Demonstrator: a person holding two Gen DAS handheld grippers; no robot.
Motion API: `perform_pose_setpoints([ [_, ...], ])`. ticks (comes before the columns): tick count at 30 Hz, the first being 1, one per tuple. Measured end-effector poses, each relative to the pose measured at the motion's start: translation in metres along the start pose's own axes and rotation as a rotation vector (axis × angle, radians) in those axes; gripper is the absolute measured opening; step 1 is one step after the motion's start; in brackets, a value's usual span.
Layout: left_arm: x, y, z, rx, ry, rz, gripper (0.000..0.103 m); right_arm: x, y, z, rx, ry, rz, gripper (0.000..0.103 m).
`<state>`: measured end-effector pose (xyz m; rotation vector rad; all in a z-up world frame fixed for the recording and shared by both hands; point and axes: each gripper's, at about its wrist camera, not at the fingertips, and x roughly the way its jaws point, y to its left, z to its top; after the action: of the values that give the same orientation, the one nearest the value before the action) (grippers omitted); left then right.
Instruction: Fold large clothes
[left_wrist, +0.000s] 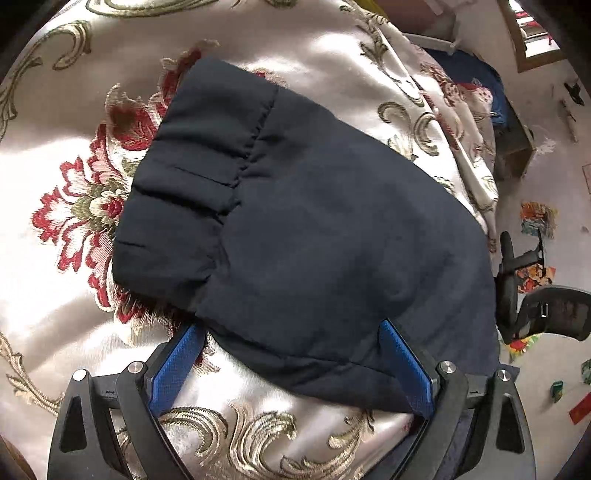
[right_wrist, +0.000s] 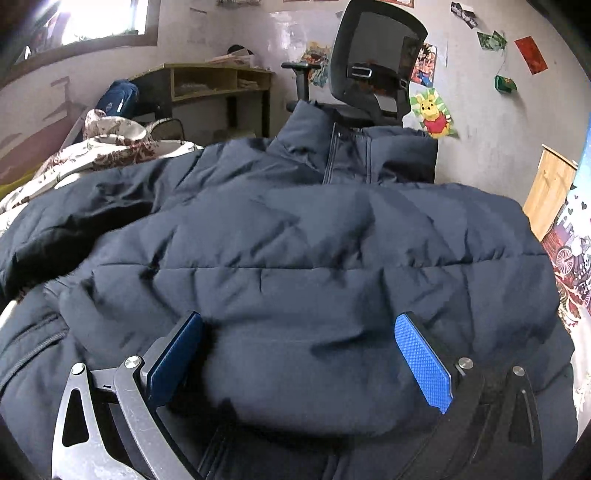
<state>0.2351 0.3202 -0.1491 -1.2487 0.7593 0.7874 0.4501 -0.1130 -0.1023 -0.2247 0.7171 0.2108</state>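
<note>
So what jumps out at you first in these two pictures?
A big dark navy puffer jacket fills the right wrist view, its collar up near a black mesh office chair. In the left wrist view its sleeve lies across a shiny cream bedspread with red flowers. Each gripper's blue fingers, left gripper and right gripper, stand wide apart over the dark fabric.

the jacket sleeve (left_wrist: 295, 221) lies on the bedspread (left_wrist: 74, 240) straight ahead of the left gripper (left_wrist: 291, 332), cuff farthest away to the left, near end between its fingers. the jacket body (right_wrist: 295, 258) spreads under and ahead of the right gripper (right_wrist: 299, 325), collar (right_wrist: 314, 147) beyond. the office chair (right_wrist: 380, 59) stands behind the collar, the shelf unit (right_wrist: 214, 81) farther left.
</note>
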Motion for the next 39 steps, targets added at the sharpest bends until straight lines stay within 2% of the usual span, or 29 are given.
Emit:
perform_pose_setpoints([
  [1, 0.001, -0.003, 0.000, 0.005, -0.005, 0.004, 0.094, 0.001, 0.000, -0.001, 0.001, 0.002, 0.000, 0.102],
  [3, 0.001, -0.011, 0.000, 0.024, -0.028, 0.016, 0.082, 0.003, 0.000, -0.002, 0.006, 0.006, 0.004, 0.102],
  [5, -0.002, -0.018, 0.003, 0.044, -0.050, 0.026, 0.055, 0.005, 0.000, -0.004, 0.007, 0.008, 0.004, 0.102],
  [6, -0.004, -0.021, 0.005, 0.061, -0.071, 0.042, 0.048, 0.005, 0.000, -0.005, 0.006, 0.007, 0.003, 0.102],
  [8, -0.014, -0.029, 0.008, 0.105, -0.126, 0.052, 0.024, 0.006, 0.001, -0.006, 0.005, 0.004, 0.000, 0.102],
  [10, -0.029, -0.034, 0.009, 0.173, -0.191, 0.066, 0.015, 0.005, 0.001, -0.007, 0.003, -0.003, -0.004, 0.102],
  [11, -0.039, -0.045, 0.006, 0.227, -0.247, 0.078, 0.011, 0.005, 0.001, -0.008, 0.003, -0.006, -0.005, 0.102],
  [14, -0.067, -0.077, -0.004, 0.390, -0.405, 0.091, 0.009, 0.004, 0.000, -0.007, 0.007, -0.008, -0.002, 0.102],
  [17, -0.098, -0.110, -0.017, 0.537, -0.533, 0.047, 0.008, -0.001, -0.004, -0.005, 0.028, -0.005, 0.010, 0.102],
  [21, -0.136, -0.148, -0.039, 0.681, -0.605, -0.078, 0.008, -0.019, -0.021, -0.001, 0.094, -0.029, 0.048, 0.102],
  [24, -0.158, -0.180, -0.066, 0.811, -0.635, -0.184, 0.008, -0.032, -0.037, 0.003, 0.119, -0.046, 0.043, 0.102],
  [27, -0.168, -0.211, -0.101, 0.953, -0.645, -0.236, 0.008, -0.047, -0.057, 0.007, 0.132, -0.075, 0.019, 0.102],
  [32, -0.168, -0.249, -0.162, 1.128, -0.600, -0.316, 0.008, -0.069, -0.094, 0.008, 0.156, -0.090, -0.031, 0.102],
  [37, -0.154, -0.263, -0.231, 1.299, -0.569, -0.362, 0.008, -0.085, -0.130, 0.001, 0.173, -0.071, -0.060, 0.102],
  [39, -0.142, -0.265, -0.259, 1.366, -0.520, -0.362, 0.008, -0.094, -0.143, -0.002, 0.186, -0.076, -0.046, 0.102],
])
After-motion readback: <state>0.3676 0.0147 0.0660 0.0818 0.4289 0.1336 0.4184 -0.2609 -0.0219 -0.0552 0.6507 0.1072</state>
